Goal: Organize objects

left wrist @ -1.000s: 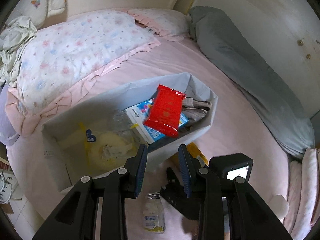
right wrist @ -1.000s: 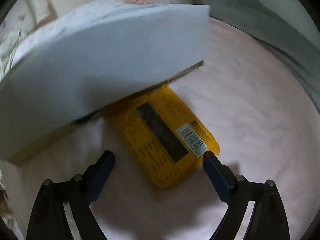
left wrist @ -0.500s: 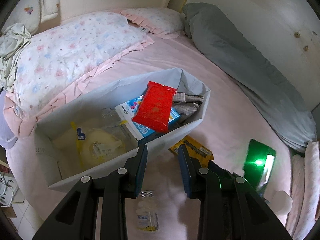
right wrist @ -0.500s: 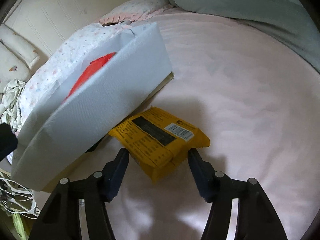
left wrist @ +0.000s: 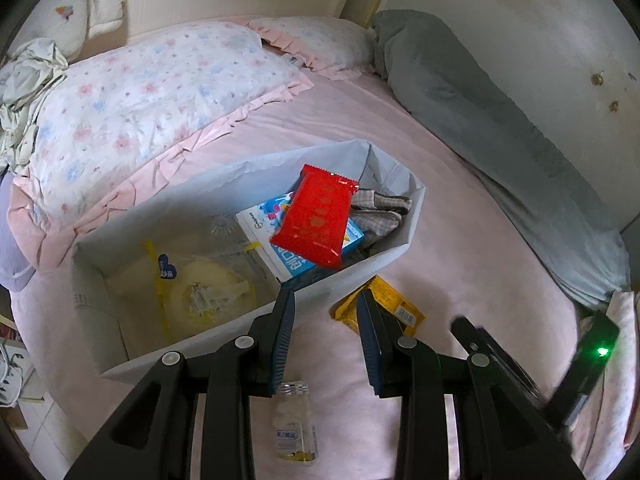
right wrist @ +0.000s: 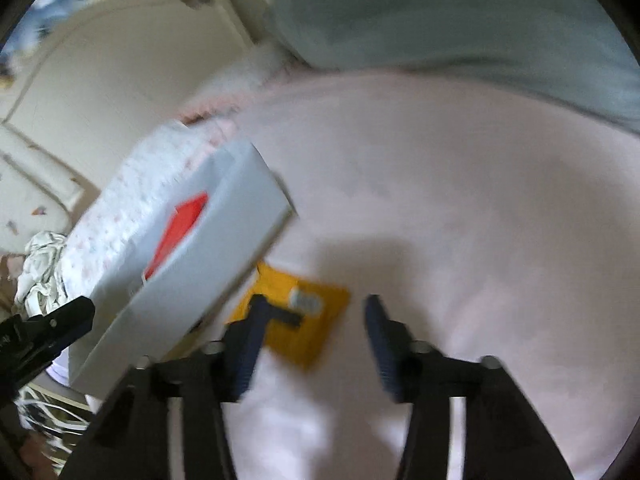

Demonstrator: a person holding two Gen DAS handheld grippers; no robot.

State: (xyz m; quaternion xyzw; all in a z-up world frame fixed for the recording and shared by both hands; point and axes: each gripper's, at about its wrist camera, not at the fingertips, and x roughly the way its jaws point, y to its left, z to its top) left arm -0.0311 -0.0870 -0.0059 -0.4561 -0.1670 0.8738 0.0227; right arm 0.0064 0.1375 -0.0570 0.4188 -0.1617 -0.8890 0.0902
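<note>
A grey fabric bin (left wrist: 132, 344) stands on the pink bed and holds a red packet (left wrist: 316, 216), a blue-white box (left wrist: 264, 228), plaid cloth (left wrist: 380, 208) and a yellow bagged item (left wrist: 208, 288). A yellow snack packet (left wrist: 394, 306) lies on the sheet by the bin's right corner; it also shows in the blurred right wrist view (right wrist: 312, 320). A small bottle (left wrist: 296, 424) lies below my left gripper (left wrist: 326, 316), which is open and empty above the bin's near wall. My right gripper (right wrist: 316, 316) is open and empty, raised above the yellow packet.
A floral pillow (left wrist: 140, 92) and a smaller one (left wrist: 320, 40) lie behind the bin. A long grey bolster (left wrist: 500, 128) runs along the right wall. The bed's edge drops off at the left, with clutter on the floor (left wrist: 12, 364).
My right gripper has pulled back and up from the yellow packet, with its jaws narrower than a second ago. My left gripper has risen slightly; the packet stays on the sheet.
</note>
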